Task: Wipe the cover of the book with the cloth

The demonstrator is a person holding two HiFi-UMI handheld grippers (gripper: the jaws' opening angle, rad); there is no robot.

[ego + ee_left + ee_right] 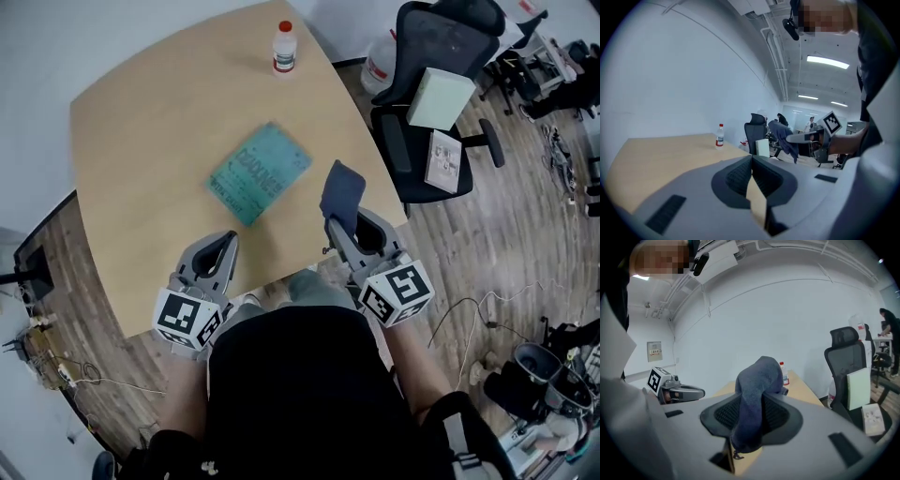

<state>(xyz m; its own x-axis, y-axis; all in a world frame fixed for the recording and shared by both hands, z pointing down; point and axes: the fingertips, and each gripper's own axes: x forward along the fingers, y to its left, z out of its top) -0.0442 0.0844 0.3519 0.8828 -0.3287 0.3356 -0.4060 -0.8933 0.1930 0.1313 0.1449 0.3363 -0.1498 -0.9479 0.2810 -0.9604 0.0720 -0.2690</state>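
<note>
A teal book (260,173) lies flat in the middle of the tan table (150,131). My right gripper (336,223) is raised near the table's front right edge, right of the book and apart from it. It is shut on a dark blue cloth (341,192), which bunches up over the jaws in the right gripper view (757,390). My left gripper (228,240) hovers at the front edge below the book, shut with nothing in it (751,159). Neither gripper view shows the book.
A small plastic bottle (284,47) with a red cap stands at the table's far edge. A black office chair (441,103) carrying a white box and a booklet stands right of the table, with a jug (382,66) on the floor behind it.
</note>
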